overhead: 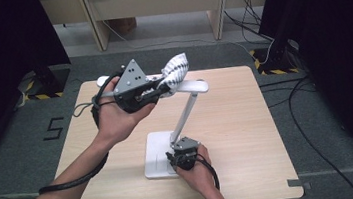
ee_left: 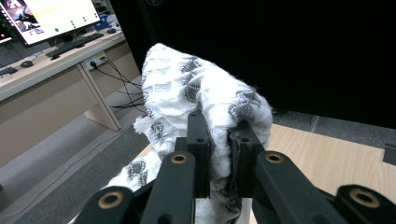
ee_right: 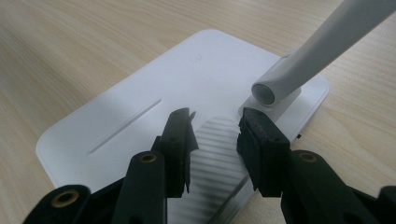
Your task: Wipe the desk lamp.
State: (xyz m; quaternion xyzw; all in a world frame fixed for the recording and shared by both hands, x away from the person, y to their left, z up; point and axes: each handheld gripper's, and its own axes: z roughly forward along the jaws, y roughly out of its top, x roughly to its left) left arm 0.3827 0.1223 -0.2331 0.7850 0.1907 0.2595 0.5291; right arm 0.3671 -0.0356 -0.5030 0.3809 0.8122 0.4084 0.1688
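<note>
A white desk lamp stands on the wooden table [overhead: 247, 121]. Its flat base [overhead: 156, 149] lies near the front, and its arm [overhead: 186, 113] slants up to a long head [overhead: 198, 86]. My left gripper [overhead: 160, 88] is raised at the lamp head and is shut on a white cloth with grey patterning [overhead: 176, 69]. From the left gripper view, the cloth [ee_left: 187, 84] bulges up out of the closed left gripper [ee_left: 220, 135]. My right gripper [overhead: 176, 162] is low on the base [ee_right: 140, 93], where the right gripper [ee_right: 217, 123] stands open over a ribbed patch [ee_right: 217, 154] beside the arm's hinge [ee_right: 266, 93].
A wooden desk [overhead: 153, 1] stands behind the table, and cables [overhead: 267, 33] run over the grey floor at the right. Dark curtains close off both sides. The left gripper view shows a lit monitor [ee_left: 51, 18] and a keyboard [ee_left: 74, 44] on that desk.
</note>
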